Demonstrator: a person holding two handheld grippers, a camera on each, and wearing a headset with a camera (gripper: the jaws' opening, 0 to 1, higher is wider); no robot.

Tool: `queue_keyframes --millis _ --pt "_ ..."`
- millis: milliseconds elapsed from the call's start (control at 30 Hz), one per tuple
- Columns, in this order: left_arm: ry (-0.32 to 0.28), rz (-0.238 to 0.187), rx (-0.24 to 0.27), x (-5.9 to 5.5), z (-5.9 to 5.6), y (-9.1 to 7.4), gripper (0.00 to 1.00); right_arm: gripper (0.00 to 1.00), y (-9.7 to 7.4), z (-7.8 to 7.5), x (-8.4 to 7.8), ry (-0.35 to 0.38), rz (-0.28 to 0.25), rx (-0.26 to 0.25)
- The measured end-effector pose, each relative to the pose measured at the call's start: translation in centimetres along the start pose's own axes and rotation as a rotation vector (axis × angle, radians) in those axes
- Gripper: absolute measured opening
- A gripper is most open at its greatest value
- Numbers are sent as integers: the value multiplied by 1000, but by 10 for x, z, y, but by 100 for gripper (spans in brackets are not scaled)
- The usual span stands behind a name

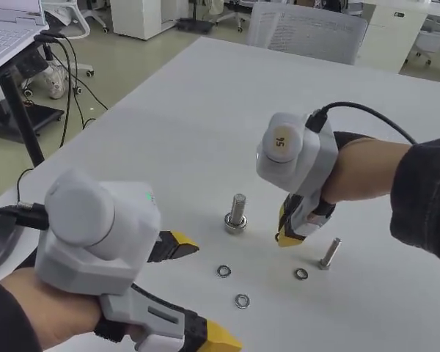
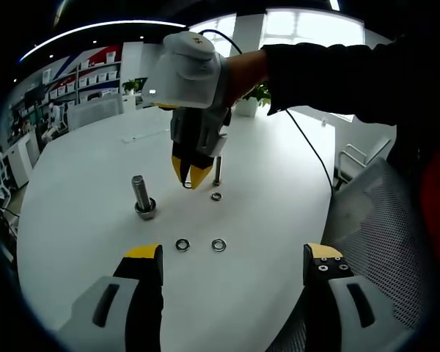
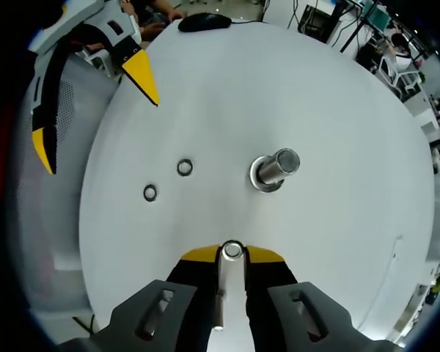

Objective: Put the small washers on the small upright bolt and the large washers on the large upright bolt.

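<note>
The large upright bolt (image 1: 237,211) (image 2: 140,195) (image 3: 276,168) stands mid-table with a metal ring around its foot. To its right is the small upright bolt (image 1: 329,253) (image 2: 217,170). My right gripper (image 1: 287,237) (image 2: 188,178) (image 3: 232,254) hangs between the two bolts, shut on a small washer (image 3: 232,251) at its yellow tips. Three washers lie loose: two (image 1: 224,271) (image 1: 242,301) near the front and one (image 1: 301,274) (image 2: 216,196) by the small bolt. My left gripper (image 1: 205,292) (image 2: 233,253) (image 3: 99,128) stays open at the front left, holding nothing.
A white round table (image 1: 205,117) carries everything. A grey chair (image 1: 308,29) stands at its far edge. A laptop (image 1: 7,29) on a stand with trailing cables is off to the left.
</note>
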State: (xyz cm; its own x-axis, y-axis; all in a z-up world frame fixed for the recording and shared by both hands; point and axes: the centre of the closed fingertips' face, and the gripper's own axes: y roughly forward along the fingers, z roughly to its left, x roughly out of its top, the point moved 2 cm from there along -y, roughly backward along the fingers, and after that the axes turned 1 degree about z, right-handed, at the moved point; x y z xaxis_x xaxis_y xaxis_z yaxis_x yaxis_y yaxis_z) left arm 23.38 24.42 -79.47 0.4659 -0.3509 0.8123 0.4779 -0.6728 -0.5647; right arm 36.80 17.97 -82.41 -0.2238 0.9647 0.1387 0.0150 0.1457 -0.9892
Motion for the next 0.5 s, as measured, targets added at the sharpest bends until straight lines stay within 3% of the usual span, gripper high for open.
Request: queue_keyframes --millis 500 --pt "6 0 -3 -1 0 0 78 14 -38 4 -16 11 -10 -50"
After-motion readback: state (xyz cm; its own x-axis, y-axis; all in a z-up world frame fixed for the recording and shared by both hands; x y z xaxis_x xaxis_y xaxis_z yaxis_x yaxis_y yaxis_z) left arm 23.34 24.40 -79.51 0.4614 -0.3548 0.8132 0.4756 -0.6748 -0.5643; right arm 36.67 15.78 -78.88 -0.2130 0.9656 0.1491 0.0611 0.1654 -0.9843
